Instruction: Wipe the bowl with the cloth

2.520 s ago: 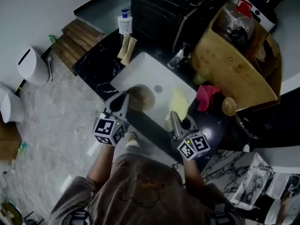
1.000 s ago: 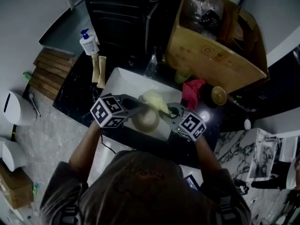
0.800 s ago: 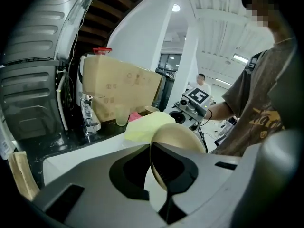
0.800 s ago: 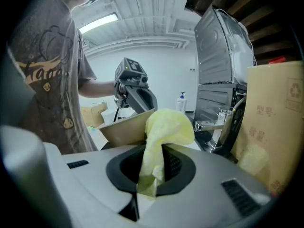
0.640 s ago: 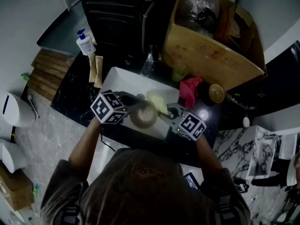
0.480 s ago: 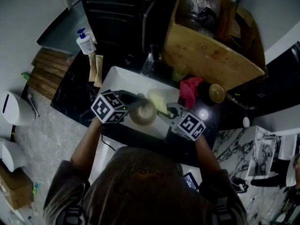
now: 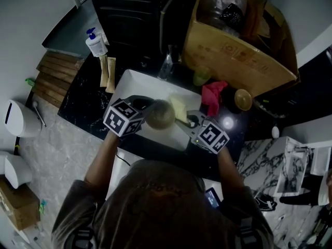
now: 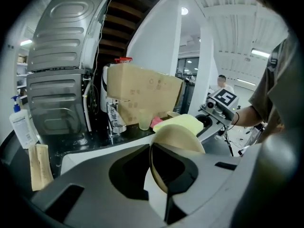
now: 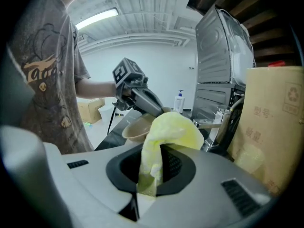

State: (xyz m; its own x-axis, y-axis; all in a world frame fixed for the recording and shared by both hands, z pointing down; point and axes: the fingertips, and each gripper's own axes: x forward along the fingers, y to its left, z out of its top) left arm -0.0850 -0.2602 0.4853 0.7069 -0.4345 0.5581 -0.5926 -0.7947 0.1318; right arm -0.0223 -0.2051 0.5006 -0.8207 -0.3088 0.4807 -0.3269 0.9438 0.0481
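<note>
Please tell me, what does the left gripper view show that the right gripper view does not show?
Only the left gripper view: the left tongs shut on the bowl's rim, a pink cloth, and two packets.
Only the right gripper view: the right tongs shut on the yellow cloth, and a box on the floor.
Both: the bowl, the yellow cloth, the faucet, the soap bottle and the cardboard box.

The cloth [image 7: 178, 108], which lay loose in the sink [image 7: 136, 85] right of centre, is now pinched in the right gripper [image 7: 184, 122] and lifted against the bowl [image 7: 160, 116]. The left gripper [image 7: 148, 107] has raised the bowl from the basin. Both grippers have drawn together at mid-frame.
</note>
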